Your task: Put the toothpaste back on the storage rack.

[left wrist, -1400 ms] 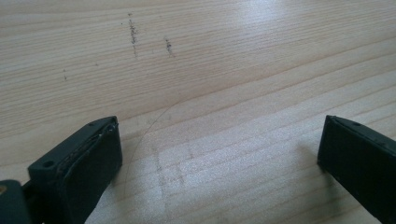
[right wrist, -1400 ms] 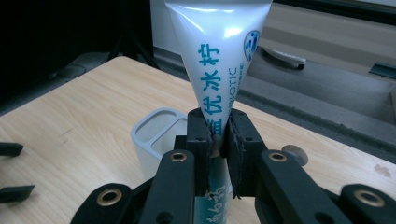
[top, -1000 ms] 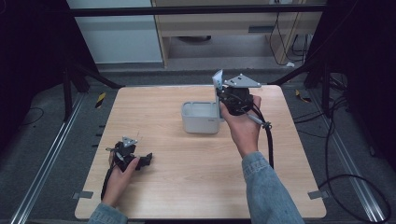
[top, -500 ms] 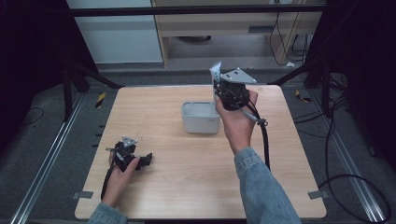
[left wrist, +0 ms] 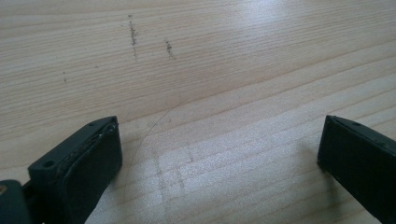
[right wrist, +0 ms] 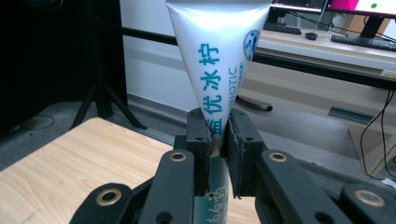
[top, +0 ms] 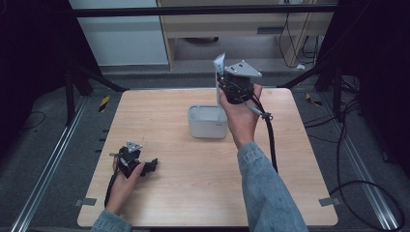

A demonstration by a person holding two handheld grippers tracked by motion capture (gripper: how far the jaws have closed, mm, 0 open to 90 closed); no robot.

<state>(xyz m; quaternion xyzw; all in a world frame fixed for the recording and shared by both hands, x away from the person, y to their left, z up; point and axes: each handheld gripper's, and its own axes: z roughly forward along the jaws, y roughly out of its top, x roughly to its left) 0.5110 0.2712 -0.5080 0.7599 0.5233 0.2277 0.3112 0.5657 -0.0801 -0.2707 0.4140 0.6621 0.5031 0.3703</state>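
One white tub [top: 208, 122] below raised tube [top: 219, 64]

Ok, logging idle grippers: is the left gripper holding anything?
No, the left gripper has its jaws spread wide over bare wooden table, with nothing between them.

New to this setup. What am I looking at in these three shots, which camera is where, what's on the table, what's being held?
There is no robot here: a person holds a hand-held two-jaw gripper in each hand at a wooden table.

The high view comes from a fixed camera above the person's side, looking forward and down. The other two cameras ride on the grippers and look along their black jaws.

On the table stands a white box-shaped container, open on top.

The left gripper rests low on the table near the person, jaws wide apart with bare wood between them.

The right gripper is raised above the container, jaws clamped on a white tube with blue printing, its flat crimped end up.
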